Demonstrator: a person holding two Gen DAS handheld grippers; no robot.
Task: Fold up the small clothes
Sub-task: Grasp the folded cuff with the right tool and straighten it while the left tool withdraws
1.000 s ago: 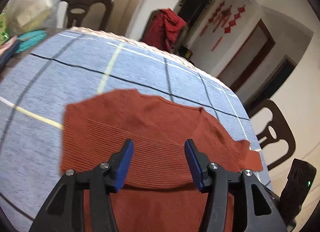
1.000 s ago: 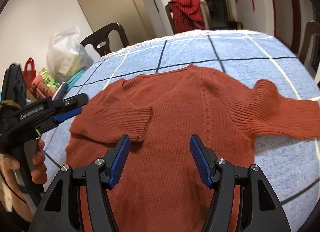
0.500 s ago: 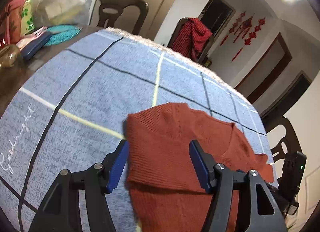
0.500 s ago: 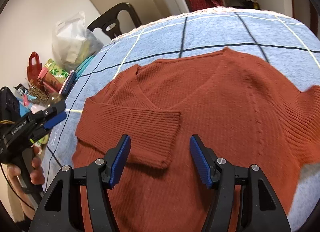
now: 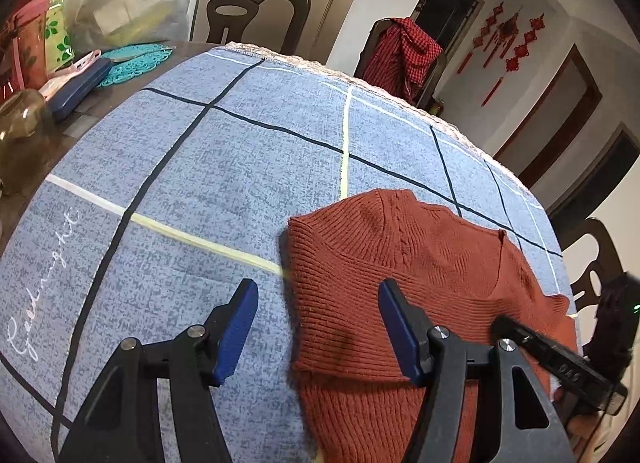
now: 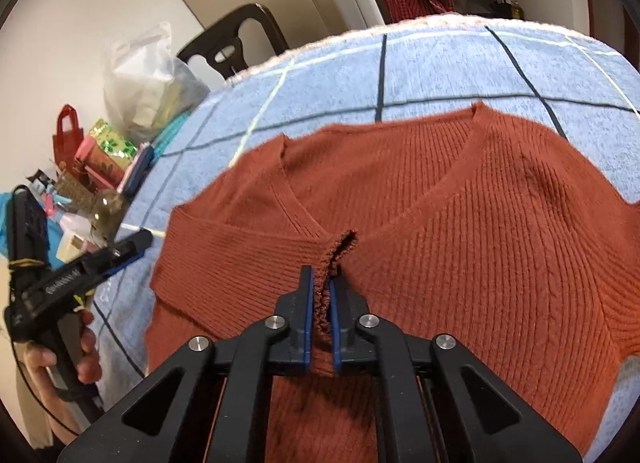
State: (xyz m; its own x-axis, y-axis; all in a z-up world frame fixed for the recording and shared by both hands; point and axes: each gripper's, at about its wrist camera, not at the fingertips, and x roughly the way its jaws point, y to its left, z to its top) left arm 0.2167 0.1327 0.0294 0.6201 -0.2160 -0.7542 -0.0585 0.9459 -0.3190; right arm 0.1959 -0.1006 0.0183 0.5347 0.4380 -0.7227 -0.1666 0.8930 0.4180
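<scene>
A rust-red knit sweater (image 6: pixel 460 223) lies flat on the blue checked tablecloth (image 6: pixel 432 63), V-neck away from me, its left sleeve (image 6: pixel 240 259) folded across the chest. My right gripper (image 6: pixel 320 283) is shut on the cuff (image 6: pixel 340 251) of that sleeve, pinching it up. My left gripper (image 5: pixel 318 295) is open and empty over the sweater's left shoulder edge (image 5: pixel 304 263), one finger above the cloth (image 5: pixel 180 183), one above the sweater (image 5: pixel 420 263). The left gripper also shows at the left of the right wrist view (image 6: pixel 132 247).
At the table's left edge lie a white plastic bag (image 5: pixel 132 3), snack packets (image 5: pixel 40 35), a teal mat (image 5: pixel 136 59), a dark case (image 5: pixel 76 87) and a glass jar (image 5: pixel 20 135). Dark chairs (image 5: pixel 252 11) stand around; one holds a red garment (image 5: pixel 404 55).
My right gripper has shut on the folded sleeve's cuff and lifted it slightly. My left gripper has drifted left off the sweater, to its shoulder edge, staying open.
</scene>
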